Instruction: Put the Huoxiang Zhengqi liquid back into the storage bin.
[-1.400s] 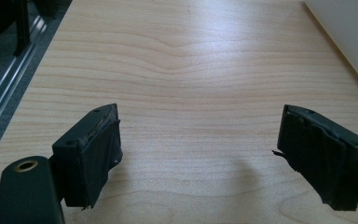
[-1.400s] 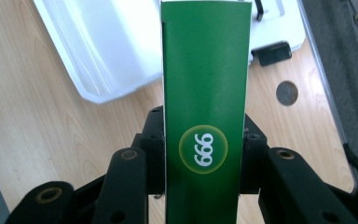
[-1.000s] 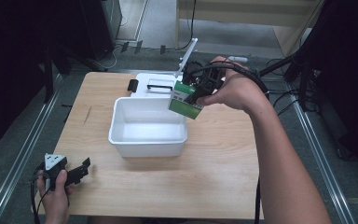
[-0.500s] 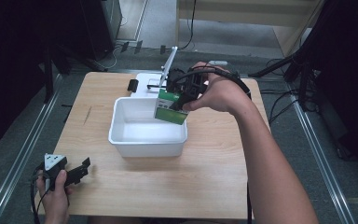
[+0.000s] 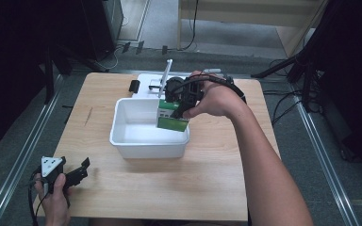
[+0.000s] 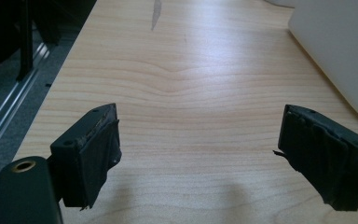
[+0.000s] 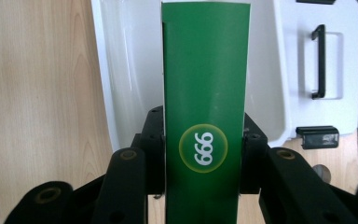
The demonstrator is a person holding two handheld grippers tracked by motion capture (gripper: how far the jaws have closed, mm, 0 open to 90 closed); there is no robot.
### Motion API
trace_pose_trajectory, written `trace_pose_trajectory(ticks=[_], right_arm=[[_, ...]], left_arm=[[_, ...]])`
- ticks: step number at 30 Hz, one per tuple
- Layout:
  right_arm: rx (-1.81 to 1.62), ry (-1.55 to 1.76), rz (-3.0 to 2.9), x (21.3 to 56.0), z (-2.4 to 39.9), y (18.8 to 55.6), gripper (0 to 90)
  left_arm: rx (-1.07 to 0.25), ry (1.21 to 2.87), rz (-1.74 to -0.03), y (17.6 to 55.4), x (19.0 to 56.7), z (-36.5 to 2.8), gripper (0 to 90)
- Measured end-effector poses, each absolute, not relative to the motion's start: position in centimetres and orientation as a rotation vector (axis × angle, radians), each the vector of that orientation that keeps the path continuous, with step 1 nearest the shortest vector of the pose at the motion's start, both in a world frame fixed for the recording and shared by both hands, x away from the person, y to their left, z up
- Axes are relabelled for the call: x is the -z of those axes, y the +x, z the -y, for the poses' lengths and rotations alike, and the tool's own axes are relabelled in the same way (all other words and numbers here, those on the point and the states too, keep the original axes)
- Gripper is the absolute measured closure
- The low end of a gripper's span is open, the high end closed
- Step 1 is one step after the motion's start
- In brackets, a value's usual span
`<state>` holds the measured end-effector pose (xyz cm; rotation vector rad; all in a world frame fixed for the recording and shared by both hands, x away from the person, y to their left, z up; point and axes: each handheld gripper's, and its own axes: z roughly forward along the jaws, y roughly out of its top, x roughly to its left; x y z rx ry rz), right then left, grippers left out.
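Pinched between my right gripper's (image 7: pixel 204 186) jaws is a green box (image 7: pixel 205 107), now lower than a second ago, over the white tub's (image 5: pixel 122 123) three o'clock side instead of above its far rim. My left gripper (image 6: pixel 200 158) rests at the table's (image 5: pixel 207 183) seven o'clock corner, jaws spread on nothing. My right gripper view reveals the box's round "999" mark and, beyond the tub, a lid (image 7: pixel 349 70) with a black handle.

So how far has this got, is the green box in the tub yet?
Partly. Done: the green box is picked up, clamped in the right gripper. In hand: it hangs tilted at the white tub's far right corner, not set down. Left: lower it in and let go. The left gripper rests open on the table.
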<state>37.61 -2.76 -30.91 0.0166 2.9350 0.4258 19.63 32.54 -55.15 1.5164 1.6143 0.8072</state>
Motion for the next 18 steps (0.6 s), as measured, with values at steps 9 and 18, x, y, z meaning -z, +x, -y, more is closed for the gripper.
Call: trace_pose_trajectory(ticks=[9,18], right_arm=[[-0.403,-0.03,-2.971,32.7,2.1,38.1,64.4],[-0.362,-0.066,-2.99,35.0,1.7,39.0,64.3]], left_arm=[[-0.787,1.498,-1.618,19.7,55.2,-32.8,12.9],[-0.771,1.492,-1.624,19.7,55.2,-32.9,13.0]])
